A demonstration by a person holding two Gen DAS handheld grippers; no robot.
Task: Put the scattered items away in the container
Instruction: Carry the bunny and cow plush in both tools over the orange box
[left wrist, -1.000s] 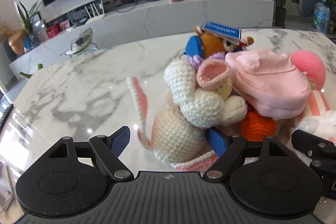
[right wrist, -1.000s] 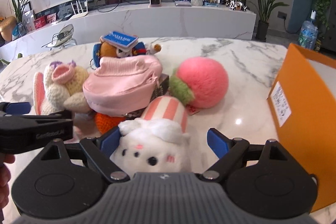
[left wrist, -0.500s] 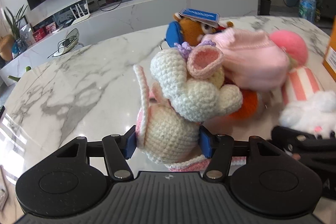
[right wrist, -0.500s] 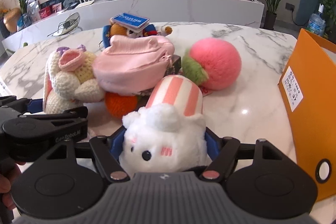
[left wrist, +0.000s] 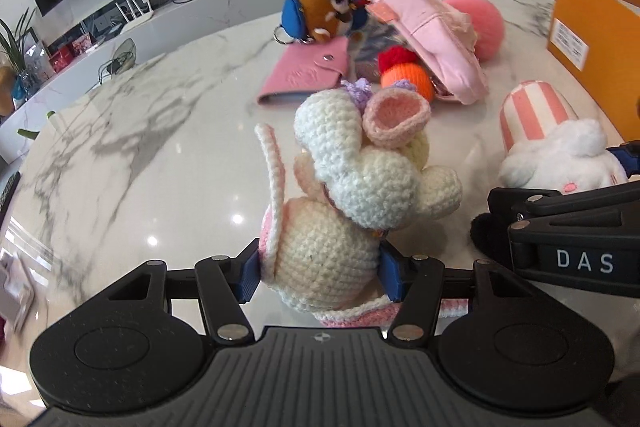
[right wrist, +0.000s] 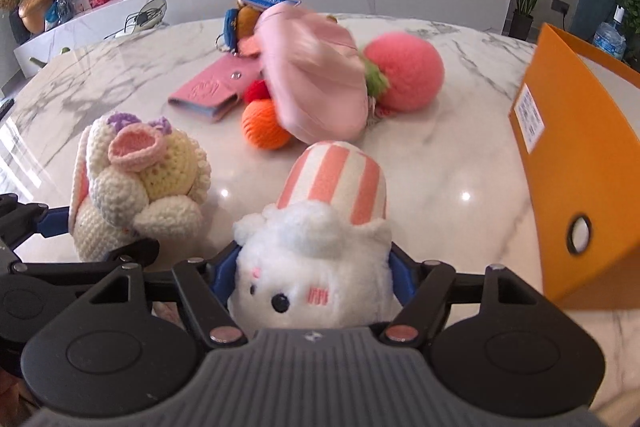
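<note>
My left gripper (left wrist: 318, 273) is clamped: its blue pads (left wrist: 247, 277) press in from both sides on the crocheted rabbit (left wrist: 320, 267), squeezing its cream body between them, fingers pointing forward over the table. My right gripper (right wrist: 310, 277) is likewise closed, its blue pads (right wrist: 402, 281) pinching the white plush sheep (right wrist: 314, 267) at the head, with the toy's face turned back toward the camera. The two grippers sit side by side, near each other: from the right wrist view the left one's black body and a blue pad show at the left edge, and from the left wrist view the right one's black frame crosses the right edge
</note>
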